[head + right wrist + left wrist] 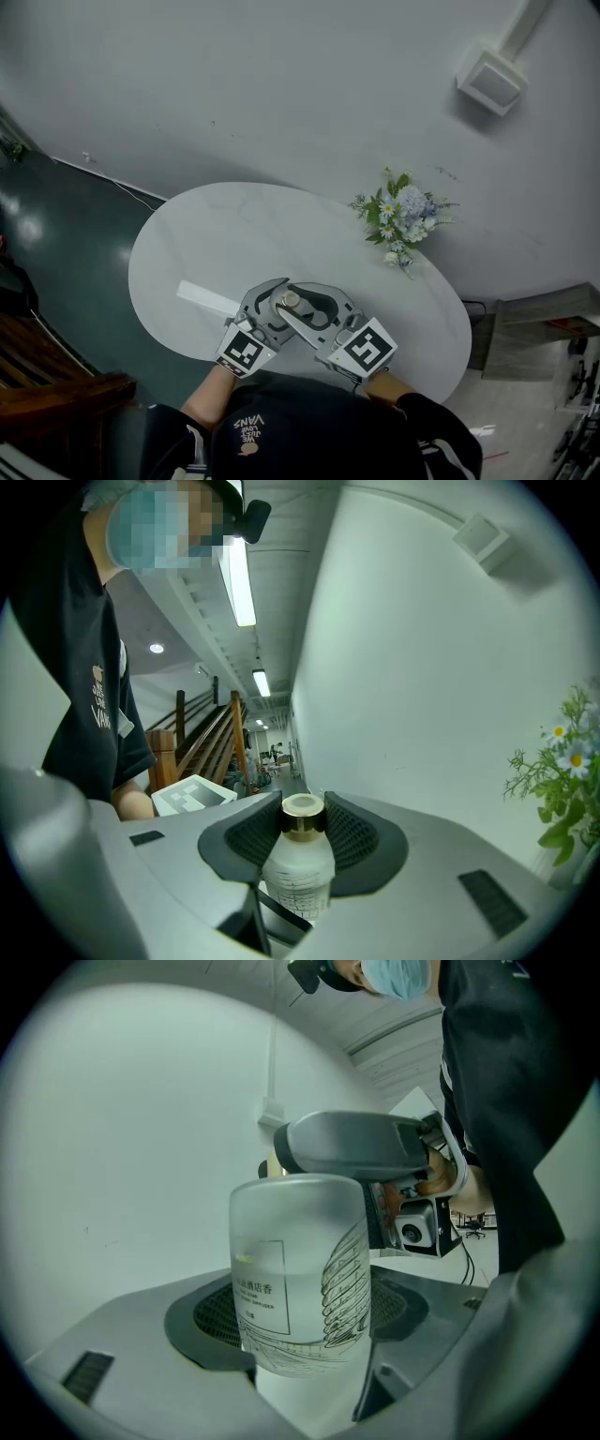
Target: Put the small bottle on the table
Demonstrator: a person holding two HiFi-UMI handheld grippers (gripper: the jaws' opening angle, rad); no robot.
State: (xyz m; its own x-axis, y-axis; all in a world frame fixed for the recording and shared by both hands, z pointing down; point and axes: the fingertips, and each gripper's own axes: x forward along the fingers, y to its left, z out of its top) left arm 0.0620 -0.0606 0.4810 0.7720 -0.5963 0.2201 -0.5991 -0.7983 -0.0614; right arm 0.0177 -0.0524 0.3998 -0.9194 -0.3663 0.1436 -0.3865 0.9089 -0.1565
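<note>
Seen from the head view, one oval, white marbled table (234, 234) carried one bunch of pale flowers (401, 217); over its near edge the left gripper (270, 307) and right gripper (323, 309) met round one small bottle (291, 301); in the left gripper view, two dark meshed pads (217, 1314) clamped its frosted, cylindrical body; in the right gripper view, both jaws, set fairly wide, pinched its round gold cap (303, 816).

A flower bunch (401, 217) stands well apart from what may be a paper strip (208, 299).
</note>
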